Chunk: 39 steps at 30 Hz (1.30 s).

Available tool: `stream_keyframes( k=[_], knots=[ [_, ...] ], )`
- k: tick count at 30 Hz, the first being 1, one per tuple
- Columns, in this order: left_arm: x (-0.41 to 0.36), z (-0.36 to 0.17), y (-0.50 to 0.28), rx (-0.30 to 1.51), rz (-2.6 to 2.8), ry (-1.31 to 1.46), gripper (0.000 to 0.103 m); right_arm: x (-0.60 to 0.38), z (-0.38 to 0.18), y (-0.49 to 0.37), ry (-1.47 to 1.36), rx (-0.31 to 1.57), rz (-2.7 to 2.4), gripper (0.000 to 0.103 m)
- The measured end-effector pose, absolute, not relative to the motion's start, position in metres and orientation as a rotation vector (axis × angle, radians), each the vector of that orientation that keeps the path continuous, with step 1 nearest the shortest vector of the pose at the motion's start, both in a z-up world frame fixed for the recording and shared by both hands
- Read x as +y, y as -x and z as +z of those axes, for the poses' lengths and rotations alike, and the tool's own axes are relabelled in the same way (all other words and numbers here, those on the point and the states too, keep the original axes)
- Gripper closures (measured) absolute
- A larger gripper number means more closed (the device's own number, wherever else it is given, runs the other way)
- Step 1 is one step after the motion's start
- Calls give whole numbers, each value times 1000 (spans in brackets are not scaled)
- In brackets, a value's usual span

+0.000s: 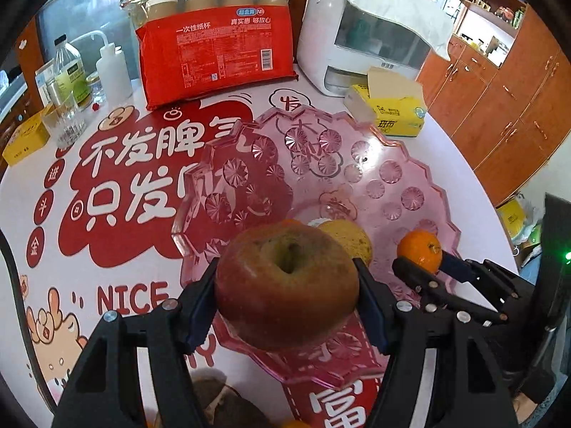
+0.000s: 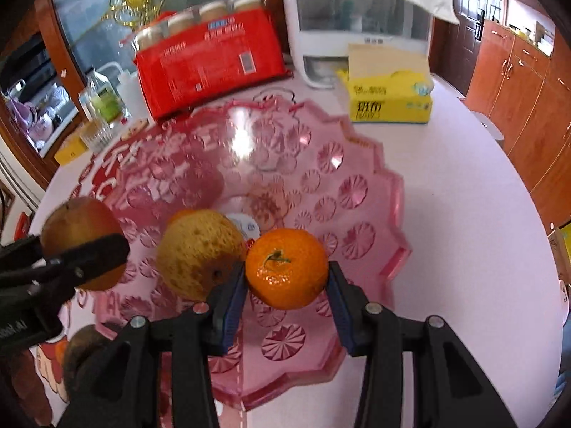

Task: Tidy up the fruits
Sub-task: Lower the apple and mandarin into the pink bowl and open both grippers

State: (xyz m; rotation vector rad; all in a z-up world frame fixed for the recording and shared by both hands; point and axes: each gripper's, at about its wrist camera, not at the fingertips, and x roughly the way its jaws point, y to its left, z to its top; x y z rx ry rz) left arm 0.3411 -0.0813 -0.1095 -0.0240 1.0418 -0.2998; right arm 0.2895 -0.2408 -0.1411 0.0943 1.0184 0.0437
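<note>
My left gripper (image 1: 287,285) jaws clamp a russet-red apple (image 1: 285,281) and my right gripper (image 2: 287,285) jaws a glossy mandarin (image 2: 286,268), both above the pink glass bowl (image 2: 357,192) holding a speckled yellow pear (image 2: 198,253).

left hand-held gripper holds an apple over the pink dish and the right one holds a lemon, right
Not quite. The left hand-held gripper does hold the apple over the pink glass dish, but the right hand-held gripper holds a mandarin orange, not a lemon, as the right wrist view shows.
</note>
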Motion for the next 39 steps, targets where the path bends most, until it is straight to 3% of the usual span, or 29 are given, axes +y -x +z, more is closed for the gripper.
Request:
stream_keyframes(
  k=[16,20,25,39],
  knots=[
    [-86,-134,-354,1117,-264,14,35,-228,-147,-284,20,1025,67,57],
    [-85,-133,-348,1116,-292,-3,34,-225,-142,-277,22,1007,79,47],
    [-86,-117,-331,1060,-279,-33,15,-223,-136,-269,34,988,82,42],
    [-55,-72,-289,1016,-227,-78,15,-225,-93,-231,6,925,96,42]
  ],
)
